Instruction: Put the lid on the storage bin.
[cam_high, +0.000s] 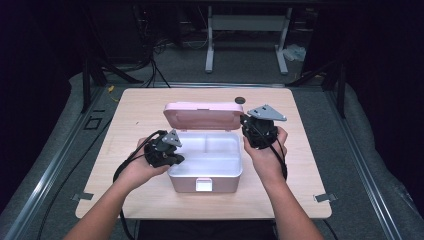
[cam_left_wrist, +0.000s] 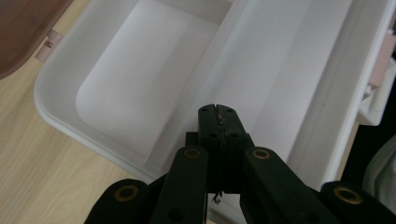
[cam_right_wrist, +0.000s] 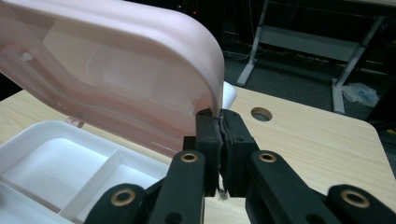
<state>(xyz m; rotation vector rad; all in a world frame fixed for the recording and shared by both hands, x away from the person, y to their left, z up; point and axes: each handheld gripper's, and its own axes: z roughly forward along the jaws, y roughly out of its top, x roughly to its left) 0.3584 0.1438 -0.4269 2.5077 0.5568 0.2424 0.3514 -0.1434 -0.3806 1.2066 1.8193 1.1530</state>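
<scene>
Here's the pink plastic lunch box (cam_high: 205, 167) with its white two-compartment inside, sitting at the middle of the light wooden table (cam_high: 300, 170), latch toward the near edge and the hinged pink lid (cam_high: 202, 115) standing up toward the far edge. The right gripper (cam_right_wrist: 219, 122) has its jaws pressed together, tips right at the lid's right-hand rim; whether they pinch that rim or just nudge it, I can't tell. The left gripper (cam_left_wrist: 217, 114), jaws also fully closed and holding nothing, hovers over the box's left compartment. This looks like light, stiff, smooth plastic: likely to slide on the wood and swing freely on its hinge. Best purchase is the lid's thin rim near a corner, with the base steadied.
</scene>
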